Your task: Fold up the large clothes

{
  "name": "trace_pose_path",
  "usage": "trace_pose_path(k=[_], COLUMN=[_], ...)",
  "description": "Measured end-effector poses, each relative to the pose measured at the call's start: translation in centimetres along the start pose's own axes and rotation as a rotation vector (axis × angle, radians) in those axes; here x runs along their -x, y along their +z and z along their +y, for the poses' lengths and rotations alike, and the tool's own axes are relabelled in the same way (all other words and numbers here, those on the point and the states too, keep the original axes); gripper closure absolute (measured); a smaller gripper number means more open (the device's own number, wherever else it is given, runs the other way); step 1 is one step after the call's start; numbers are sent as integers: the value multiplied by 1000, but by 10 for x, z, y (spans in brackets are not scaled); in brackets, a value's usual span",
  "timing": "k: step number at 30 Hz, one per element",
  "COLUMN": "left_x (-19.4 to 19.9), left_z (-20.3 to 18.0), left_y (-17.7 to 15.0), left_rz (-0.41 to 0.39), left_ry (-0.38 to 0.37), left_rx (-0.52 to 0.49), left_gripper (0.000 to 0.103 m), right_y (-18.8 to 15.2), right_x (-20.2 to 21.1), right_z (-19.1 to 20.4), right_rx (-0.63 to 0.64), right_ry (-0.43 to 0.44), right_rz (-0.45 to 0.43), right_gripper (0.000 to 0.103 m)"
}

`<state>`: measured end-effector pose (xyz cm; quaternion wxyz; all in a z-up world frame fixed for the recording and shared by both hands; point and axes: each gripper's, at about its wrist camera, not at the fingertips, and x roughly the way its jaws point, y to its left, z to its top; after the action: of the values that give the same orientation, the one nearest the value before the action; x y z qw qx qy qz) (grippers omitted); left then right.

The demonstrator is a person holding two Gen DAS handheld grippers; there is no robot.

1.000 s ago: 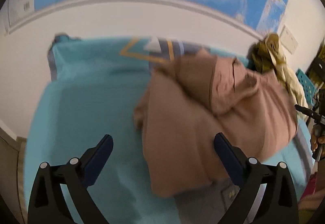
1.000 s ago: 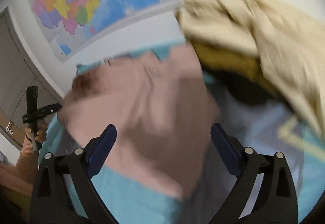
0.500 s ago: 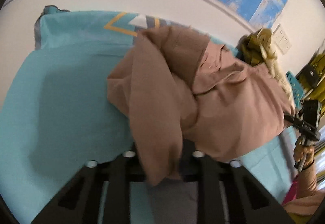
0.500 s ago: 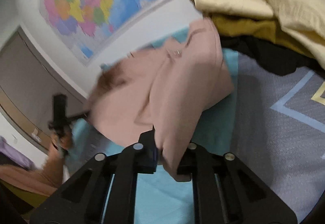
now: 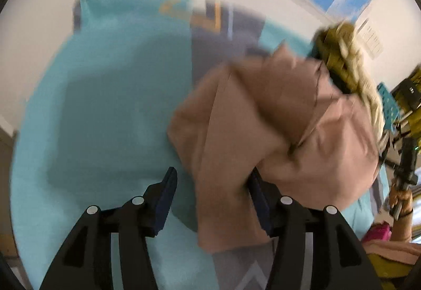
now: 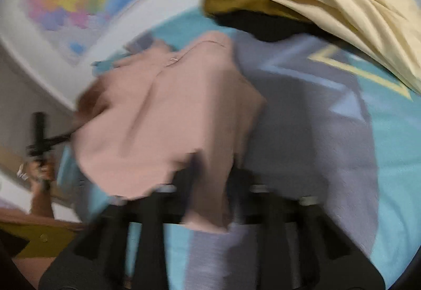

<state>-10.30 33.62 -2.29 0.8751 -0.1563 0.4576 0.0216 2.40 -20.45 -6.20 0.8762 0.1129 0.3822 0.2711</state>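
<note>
Since half a second ago, the left gripper (image 5: 213, 200) has parted its jaws from a tight pinch to a wide gap, while the pink garment (image 5: 276, 137) hangs across that gap, brushing the right-hand finger without being pinched. In the left wrist view the cloth lies bunched ahead and to the right of the tool on the teal bedspread (image 5: 105, 95), its long axis running from just before the fingertips away toward the far right, where a yellow clothes heap (image 5: 350, 74) sits beyond it. In the right wrist view the right gripper (image 6: 210, 179) is narrow, clamped on a hanging edge of the pink garment (image 6: 158, 116), which spreads ahead and leftward from the jaws; blur hides the exact bite. To do this step well, the left tool should likely regrasp a true corner, then both should draw the cloth taut and flat before folding.
</note>
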Motion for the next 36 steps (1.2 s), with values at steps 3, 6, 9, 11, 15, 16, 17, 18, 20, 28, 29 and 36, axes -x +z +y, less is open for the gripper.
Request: trace_pose_path(k=[3, 6, 9, 11, 15, 16, 17, 18, 20, 28, 29, 36], left_x=[33, 38, 9, -18, -73, -77, -80, -82, -79, -99, -101, -83], left_z=[-22, -47, -70, -78, -82, -79, -74, -69, -57, -38, -36, -33], left_y=[9, 18, 27, 31, 51, 55, 64, 74, 90, 118, 118, 119], left_rz=[-135, -147, -57, 19, 153, 150, 144, 132, 109, 151, 150, 73], left_ry=[-5, -25, -61, -42, -21, -23, -38, -49, -78, -42, -54, -144], left_rx=[-99, -182, -233, -256, -198, -180, -150, -108, -43, 49, 61, 71], left_gripper=[28, 25, 28, 42, 84, 95, 100, 100, 100, 97, 96, 72], right_y=[7, 20, 31, 38, 48, 50, 56, 58, 62, 77, 78, 110], right_x=[34, 49, 28, -4, -67, -79, -90, -97, -110, -141, -143, -115], right_z=[13, 48, 85, 112, 142, 145, 147, 147, 146, 160, 161, 166], right_rx=[41, 161, 287, 369, 456, 469, 472, 469, 457, 492, 496, 444], right_ry=[-53, -74, 10, -8, -42, -49, -44, -53, -47, -87, -80, -25], right_rz=[-136, -241, -218, -164, -52, -38, -23, -13, 4, 16, 19, -128], right_gripper=[38, 31, 25, 24, 24, 24, 24, 24, 31, 69, 83, 97])
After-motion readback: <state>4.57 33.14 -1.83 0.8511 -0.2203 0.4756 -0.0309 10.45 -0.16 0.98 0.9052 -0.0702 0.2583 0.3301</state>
